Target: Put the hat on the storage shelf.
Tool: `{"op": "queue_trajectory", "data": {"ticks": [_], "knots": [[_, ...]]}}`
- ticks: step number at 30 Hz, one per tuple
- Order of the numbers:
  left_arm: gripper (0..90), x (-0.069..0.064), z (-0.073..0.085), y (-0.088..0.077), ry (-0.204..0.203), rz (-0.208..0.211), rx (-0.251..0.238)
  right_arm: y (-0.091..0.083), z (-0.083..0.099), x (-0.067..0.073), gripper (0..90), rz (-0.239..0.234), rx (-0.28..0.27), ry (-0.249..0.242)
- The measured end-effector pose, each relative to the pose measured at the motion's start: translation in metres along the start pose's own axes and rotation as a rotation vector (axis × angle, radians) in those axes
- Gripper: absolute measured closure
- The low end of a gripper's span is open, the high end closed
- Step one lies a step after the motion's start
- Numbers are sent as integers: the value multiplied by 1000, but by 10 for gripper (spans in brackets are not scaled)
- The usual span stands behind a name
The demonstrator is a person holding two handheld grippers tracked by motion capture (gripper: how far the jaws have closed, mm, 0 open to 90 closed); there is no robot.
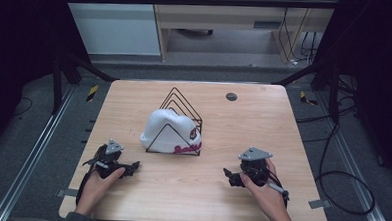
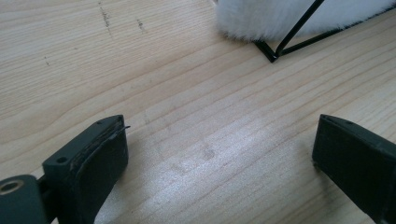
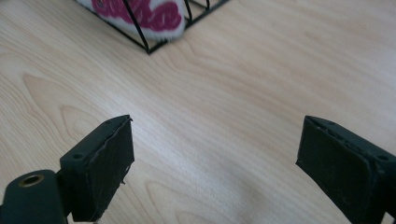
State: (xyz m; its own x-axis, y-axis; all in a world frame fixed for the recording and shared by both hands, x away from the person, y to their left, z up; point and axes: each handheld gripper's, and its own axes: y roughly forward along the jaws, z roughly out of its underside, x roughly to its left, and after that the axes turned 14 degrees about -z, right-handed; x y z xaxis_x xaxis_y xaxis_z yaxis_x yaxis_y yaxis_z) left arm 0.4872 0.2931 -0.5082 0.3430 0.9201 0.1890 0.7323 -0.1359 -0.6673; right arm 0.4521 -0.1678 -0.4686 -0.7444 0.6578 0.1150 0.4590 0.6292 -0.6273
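A white fluffy cap (image 1: 169, 132) with magenta lettering lies draped over a black wire rack (image 1: 184, 107) of triangular loops in the middle of the wooden table (image 1: 263, 123). My left gripper (image 1: 131, 167) rests on the table at the front left, open, jaws wide apart over bare wood. In the left gripper view the cap's white edge (image 2: 280, 18) and a rack corner (image 2: 273, 55) lie ahead. My right gripper (image 1: 228, 176) rests at the front right, open, nothing between its jaws. The right gripper view shows the cap's magenta lettering (image 3: 149, 14) behind the rack's wires (image 3: 140, 39).
A small dark round disc (image 1: 231, 96) sits in the table near its far edge. Cables (image 1: 331, 171) trail on the floor to the right of the table. Bare wood lies between both grippers and the rack.
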Motion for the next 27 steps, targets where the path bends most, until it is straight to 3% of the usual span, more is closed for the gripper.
{"op": "queue_trajectory", "data": {"ticks": [12,19,27], "knots": [[26,0,0,0,-1,-1,0,9,28,-18,111,27,15,84],[26,0,0,0,-1,-1,1,13,33,-28,105,74,-7,134],[26,0,0,0,-1,-1,0,22,31,-31,100,103,-14,157]]}}
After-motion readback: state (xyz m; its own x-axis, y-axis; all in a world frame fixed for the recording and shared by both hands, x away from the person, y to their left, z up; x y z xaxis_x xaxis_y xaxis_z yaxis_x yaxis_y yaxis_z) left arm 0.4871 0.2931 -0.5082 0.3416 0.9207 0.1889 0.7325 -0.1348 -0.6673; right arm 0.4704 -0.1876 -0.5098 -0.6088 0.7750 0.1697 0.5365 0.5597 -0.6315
